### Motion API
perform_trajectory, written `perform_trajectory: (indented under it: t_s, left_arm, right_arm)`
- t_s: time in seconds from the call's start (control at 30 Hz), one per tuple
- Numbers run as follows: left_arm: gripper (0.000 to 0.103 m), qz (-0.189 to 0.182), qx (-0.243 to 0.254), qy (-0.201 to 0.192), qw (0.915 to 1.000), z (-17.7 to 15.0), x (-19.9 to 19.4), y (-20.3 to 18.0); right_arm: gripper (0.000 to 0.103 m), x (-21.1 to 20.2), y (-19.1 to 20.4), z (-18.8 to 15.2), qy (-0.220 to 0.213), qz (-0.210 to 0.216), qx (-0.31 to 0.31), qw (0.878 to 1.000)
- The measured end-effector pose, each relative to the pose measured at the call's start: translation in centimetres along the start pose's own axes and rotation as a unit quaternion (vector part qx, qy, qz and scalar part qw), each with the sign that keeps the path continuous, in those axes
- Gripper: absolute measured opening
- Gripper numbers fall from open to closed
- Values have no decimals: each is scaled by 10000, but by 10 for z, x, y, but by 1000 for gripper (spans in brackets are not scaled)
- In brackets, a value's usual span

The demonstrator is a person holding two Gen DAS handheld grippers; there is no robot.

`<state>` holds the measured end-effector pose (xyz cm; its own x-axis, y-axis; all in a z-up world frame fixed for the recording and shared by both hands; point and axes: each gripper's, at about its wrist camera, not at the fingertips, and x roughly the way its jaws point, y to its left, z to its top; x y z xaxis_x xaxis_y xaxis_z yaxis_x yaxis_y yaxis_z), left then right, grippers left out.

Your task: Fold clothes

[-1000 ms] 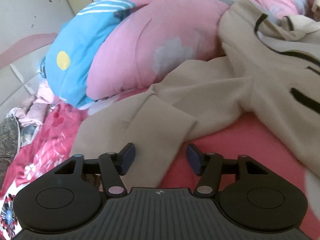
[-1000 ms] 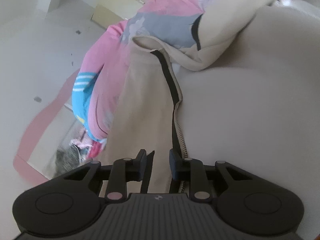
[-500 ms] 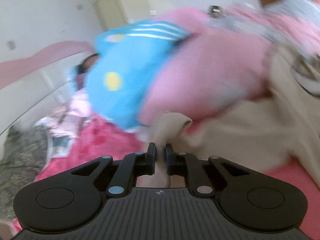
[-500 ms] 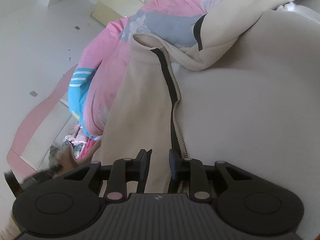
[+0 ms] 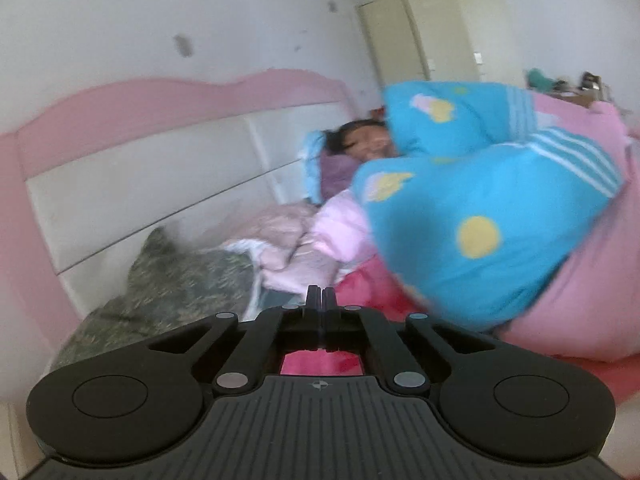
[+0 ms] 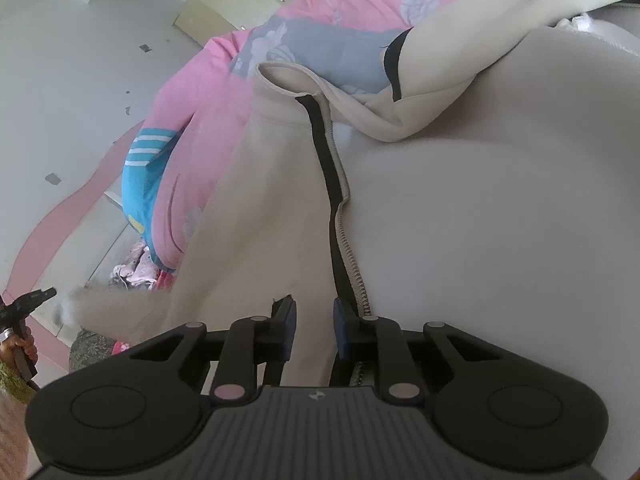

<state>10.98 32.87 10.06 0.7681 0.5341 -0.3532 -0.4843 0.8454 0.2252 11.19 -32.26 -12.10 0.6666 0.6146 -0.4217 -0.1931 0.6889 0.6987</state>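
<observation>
The left gripper (image 5: 321, 300) has its jaws pressed tight together, and in its own view no cloth shows between them. Just past the tips, from 10 to 12 o'clock, lies a heap of pale pink clothes (image 5: 296, 240). At 9 o'clock of the tips there is a green patterned cloth (image 5: 172, 280), and at 3 o'clock a strip of bright pink sheet (image 5: 372, 284). A blue quilt (image 5: 480, 220) with yellow spots bulges in at 2 o'clock, lying on a pink quilt (image 5: 580, 300). Further out, a person (image 5: 360, 140) lies at 12 o'clock against the pink and white headboard (image 5: 140, 184). A cream wardrobe (image 5: 440, 36) stands at 1 o'clock.

The right gripper (image 6: 315, 320) has its jaws narrow and closing. The beige jacket (image 6: 480, 240) lies in the gap between them, but the pads do not visibly pinch it. The jacket's zipper (image 6: 352, 256) runs away from the right-hand pad towards 12 o'clock, with black trim (image 6: 324, 160) beside it. The jacket spreads wide from 12 to 3 o'clock, its hood folded over at 1 o'clock. At 9 o'clock its sleeve (image 6: 100, 304) trails off, blurred, towards the tip of the other gripper, which is held in a hand (image 6: 18, 346) at the far edge. Whether that tip touches the sleeve, I cannot tell.
</observation>
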Motion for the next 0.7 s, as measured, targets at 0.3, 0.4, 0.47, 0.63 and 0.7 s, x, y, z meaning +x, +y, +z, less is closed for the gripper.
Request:
perform_trajectory:
  t_s: [0.3,0.4,0.47,0.63,0.7]
  left_arm:
    - [9,-1293,-1141,1546,9728,-64,50,19]
    - [47,-1888,-1424,2331,9433,-90,68,10]
    - [60,-1818,-1283,2682,9373,-103,75,1]
    - [60,-1655,-1514,2454,9431,-113,39,8]
    - [61,-2015,-1831,2439,9308,-118,27,14]
  right_arm:
    - [19,0,-2,1,6,25,27,10000]
    - [19,0,-2,1,0,21,32,10000]
    - [19,0,-1,1,1,20,32,10000]
    - [19,0,-1,1,4,18,29,10000]
    - [19,0,-1,2,4,26,34,10000]
